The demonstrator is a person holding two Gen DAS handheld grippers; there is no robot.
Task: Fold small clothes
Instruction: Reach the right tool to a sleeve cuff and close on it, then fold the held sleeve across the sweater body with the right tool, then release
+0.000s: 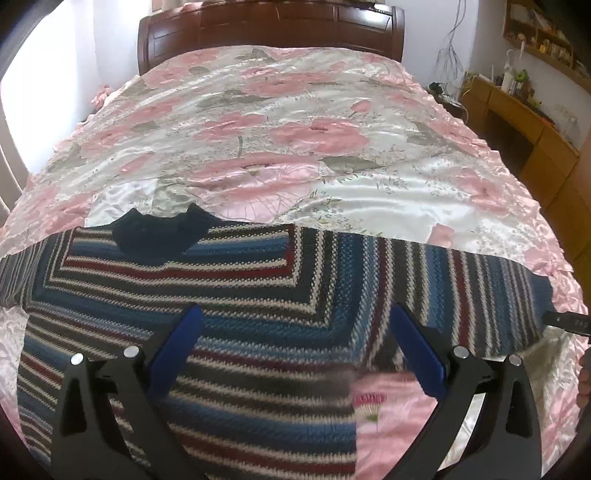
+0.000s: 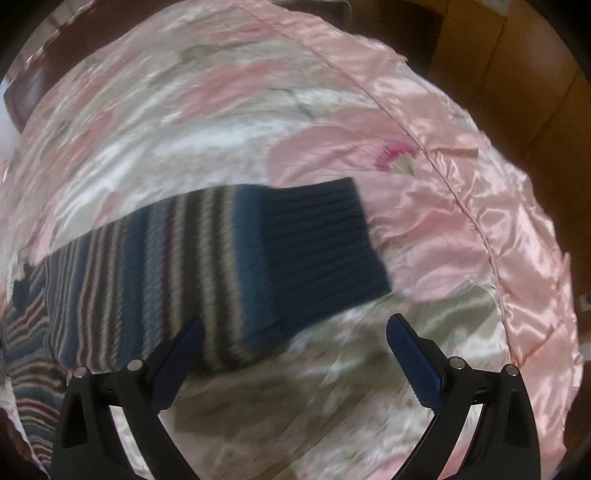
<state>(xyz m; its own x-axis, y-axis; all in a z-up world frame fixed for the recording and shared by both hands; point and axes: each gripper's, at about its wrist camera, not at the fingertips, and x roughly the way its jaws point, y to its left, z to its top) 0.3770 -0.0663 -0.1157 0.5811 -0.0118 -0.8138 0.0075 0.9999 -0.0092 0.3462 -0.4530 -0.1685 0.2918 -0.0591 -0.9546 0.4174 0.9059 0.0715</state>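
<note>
A striped knit sweater (image 1: 229,295) in blue, maroon, cream and dark bands lies flat on the bed, navy collar (image 1: 162,232) pointing away, sleeves spread sideways. My left gripper (image 1: 295,317) hovers open over its chest, blue pads wide apart with nothing between them. In the right wrist view the sweater's right sleeve (image 2: 177,266) ends in a navy ribbed cuff (image 2: 325,243). My right gripper (image 2: 295,332) is open just before the sleeve's near edge, left pad over the stripes, right pad over bare bedspread. That view is blurred. The right gripper's tip (image 1: 565,321) shows by the cuff.
The bed carries a shiny pink floral bedspread (image 1: 295,129) with a dark wooden headboard (image 1: 269,29) at the far end. A wooden desk and shelves (image 1: 524,110) stand to the right. The bed's right edge (image 2: 517,258) drops to a wooden floor.
</note>
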